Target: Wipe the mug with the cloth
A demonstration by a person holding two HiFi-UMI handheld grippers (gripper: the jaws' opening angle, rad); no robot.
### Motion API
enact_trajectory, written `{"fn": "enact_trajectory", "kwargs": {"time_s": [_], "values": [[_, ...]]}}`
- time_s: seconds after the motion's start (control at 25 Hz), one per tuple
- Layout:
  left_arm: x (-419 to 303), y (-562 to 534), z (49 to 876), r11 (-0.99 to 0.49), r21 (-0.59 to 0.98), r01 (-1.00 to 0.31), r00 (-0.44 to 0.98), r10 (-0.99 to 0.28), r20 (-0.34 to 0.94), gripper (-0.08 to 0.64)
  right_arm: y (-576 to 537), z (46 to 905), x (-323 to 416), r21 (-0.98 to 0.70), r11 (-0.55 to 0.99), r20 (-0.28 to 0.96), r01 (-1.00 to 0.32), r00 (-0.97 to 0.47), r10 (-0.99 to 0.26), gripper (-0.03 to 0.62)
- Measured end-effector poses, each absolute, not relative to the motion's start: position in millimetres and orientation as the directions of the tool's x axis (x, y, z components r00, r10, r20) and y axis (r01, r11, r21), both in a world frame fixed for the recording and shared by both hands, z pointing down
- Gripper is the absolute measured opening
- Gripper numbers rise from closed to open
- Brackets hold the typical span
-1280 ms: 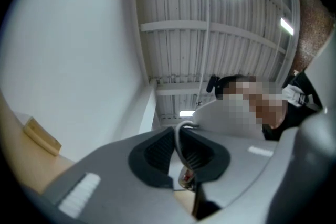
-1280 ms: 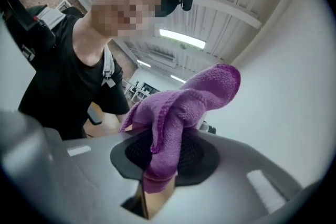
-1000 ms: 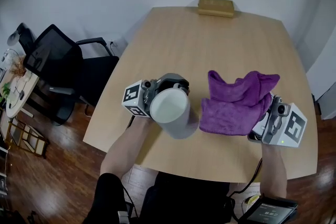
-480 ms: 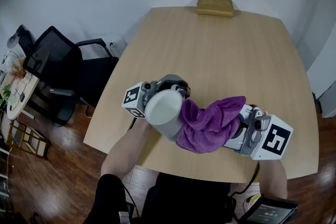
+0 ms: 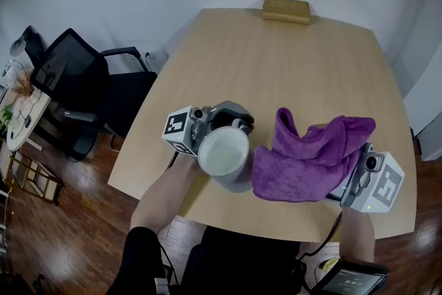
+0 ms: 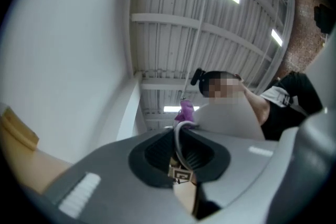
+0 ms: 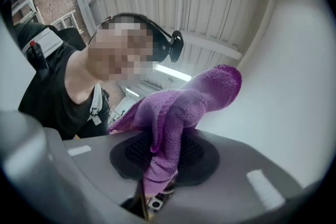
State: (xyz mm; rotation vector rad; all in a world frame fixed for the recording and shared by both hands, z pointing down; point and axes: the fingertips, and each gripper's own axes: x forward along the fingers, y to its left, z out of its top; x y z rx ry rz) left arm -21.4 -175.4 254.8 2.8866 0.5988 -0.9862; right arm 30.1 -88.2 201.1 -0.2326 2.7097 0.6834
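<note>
A white mug point(image 5: 224, 157) hangs tilted above the near part of the wooden table point(image 5: 290, 72), its mouth turned up toward the head view. My left gripper point(image 5: 235, 122) is shut on its handle, which shows as a thin white arc point(image 6: 177, 140) between the jaws in the left gripper view point(image 6: 178, 153). To the mug's right a purple cloth point(image 5: 311, 159) is bunched in the air, its left edge close beside the mug's wall. My right gripper point(image 5: 352, 173) is shut on the cloth point(image 7: 178, 113); the fabric covers its fingertips point(image 7: 157, 168).
A tan box point(image 5: 285, 9) lies at the table's far edge. A black office chair point(image 5: 76, 79) stands off the table's left side. A dark device point(image 5: 352, 278) shows at the lower right, near the person's lap.
Half a second ago the cloth was pressed against the mug's right side. Now my right gripper has drawn it back to the right. The left gripper and mug have hardly moved.
</note>
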Motion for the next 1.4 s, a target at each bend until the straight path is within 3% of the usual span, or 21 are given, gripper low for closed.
{"fn": "enact_trajectory", "kwargs": {"time_s": [0.08, 0.24, 0.56, 0.64, 0.8, 0.92, 1.24, 1.4], "values": [[-10.2, -174.5, 261.4, -0.932, -0.086, 0.353, 0.754, 0.337, -0.564, 0.055, -83.3, 204.2, 18.9, 0.462, 0.855, -0.341, -0.235, -0.937, -0.073, 0.078], [-5.6, -177.3, 261.6, -0.944, -0.081, 0.319, 0.766, 0.307, -0.565, 0.054, -79.4, 238.1, -8.9, 0.503, 0.852, -0.190, -0.149, -0.980, -0.059, 0.078], [-57.9, -182.5, 250.7, -0.913, -0.128, 0.386, 0.646, 0.367, -0.669, 0.055, -78.4, 295.1, -16.5, 0.497, 0.867, 0.105, 0.042, -0.994, -0.012, 0.078], [-55.9, -174.1, 250.6, -0.898, -0.148, 0.415, 0.639, 0.403, -0.655, 0.055, -81.5, 275.8, -3.5, 0.477, 0.879, 0.005, -0.020, -1.000, -0.026, 0.078], [-37.7, -153.8, 260.8, -0.870, -0.175, 0.462, 0.668, 0.470, -0.577, 0.057, -83.7, 213.9, 20.3, 0.419, 0.889, -0.326, -0.185, -0.945, -0.043, 0.078], [-24.7, -145.9, 267.0, -0.855, -0.171, 0.490, 0.675, 0.497, -0.545, 0.057, -83.5, 206.3, 17.5, 0.401, 0.894, -0.376, -0.201, -0.926, -0.039, 0.078], [-36.0, -140.6, 255.4, -0.840, -0.198, 0.505, 0.630, 0.516, -0.581, 0.055, -71.4, 265.4, -21.6, 0.419, 0.908, -0.113, 0.013, -0.991, 0.066, 0.078], [-46.5, -139.1, 249.2, -0.837, -0.231, 0.496, 0.614, 0.526, -0.588, 0.055, -77.5, 309.9, -18.6, 0.445, 0.889, 0.124, 0.105, -0.991, 0.055, 0.078]]}}
